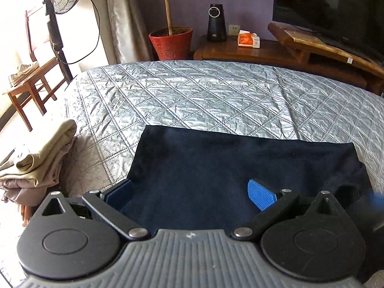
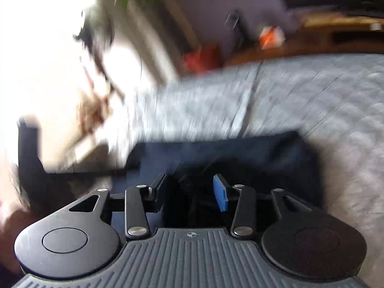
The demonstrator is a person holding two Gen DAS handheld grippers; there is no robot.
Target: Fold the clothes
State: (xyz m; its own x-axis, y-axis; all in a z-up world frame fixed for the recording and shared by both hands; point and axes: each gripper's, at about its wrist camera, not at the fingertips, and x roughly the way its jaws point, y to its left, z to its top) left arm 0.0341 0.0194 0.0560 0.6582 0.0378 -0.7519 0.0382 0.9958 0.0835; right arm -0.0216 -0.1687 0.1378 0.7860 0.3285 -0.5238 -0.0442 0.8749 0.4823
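A dark navy garment (image 1: 216,165) lies folded flat on the grey quilted bed (image 1: 192,96). My left gripper (image 1: 189,194) is open, its blue pads (image 1: 261,193) spread wide just above the garment's near part. The right wrist view is blurred by motion. There my right gripper (image 2: 189,192) is open over the same navy garment (image 2: 252,151), with dark cloth between and under its fingers. I cannot tell if it touches the cloth.
A pile of beige and tan folded clothes (image 1: 36,165) sits at the bed's left edge. Beyond the bed stand a red plant pot (image 1: 170,42), a black speaker (image 1: 216,22), a wooden TV stand (image 1: 300,50) and a wooden chair with a shoe (image 1: 26,76).
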